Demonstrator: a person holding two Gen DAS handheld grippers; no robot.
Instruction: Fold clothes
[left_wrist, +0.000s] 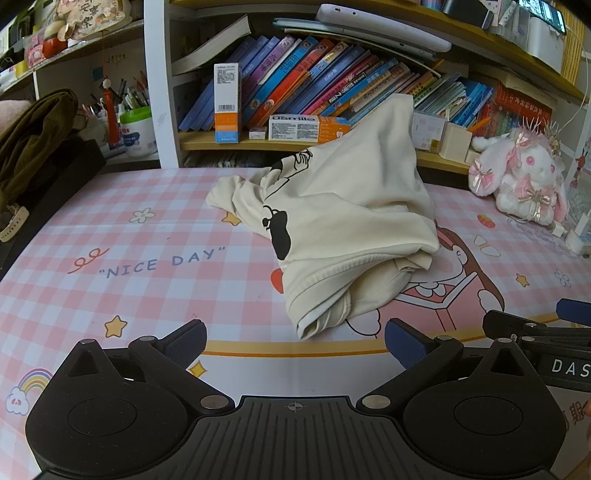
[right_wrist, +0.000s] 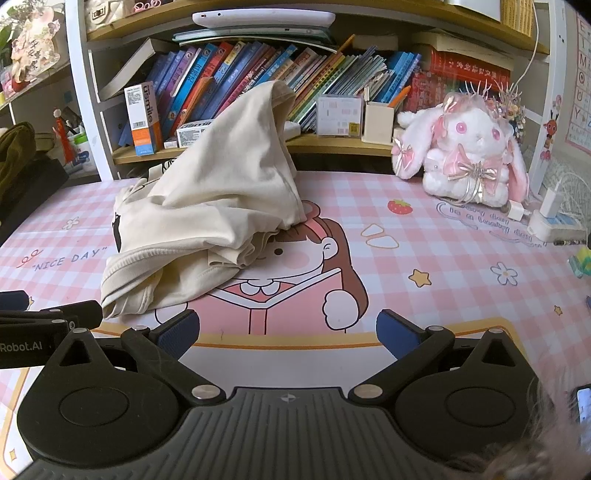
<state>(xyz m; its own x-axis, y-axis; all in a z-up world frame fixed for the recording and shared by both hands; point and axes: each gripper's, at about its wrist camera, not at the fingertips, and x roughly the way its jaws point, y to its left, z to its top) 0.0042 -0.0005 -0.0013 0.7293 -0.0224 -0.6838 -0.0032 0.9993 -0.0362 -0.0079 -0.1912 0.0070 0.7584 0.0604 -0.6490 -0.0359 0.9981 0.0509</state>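
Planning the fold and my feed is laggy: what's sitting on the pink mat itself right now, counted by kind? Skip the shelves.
Cream garment, crumpled: 1
Plush rabbit: 1
Power strip with chargers plugged in: 1
Total: 3
Both the left gripper and the right gripper hang open, short of the garment.

Both wrist cameras sit low over the pink checked desk mat (left_wrist: 147, 206), facing the bookshelf (right_wrist: 332, 142); both share the cream shirt (left_wrist: 343, 206) beyond the jaws.
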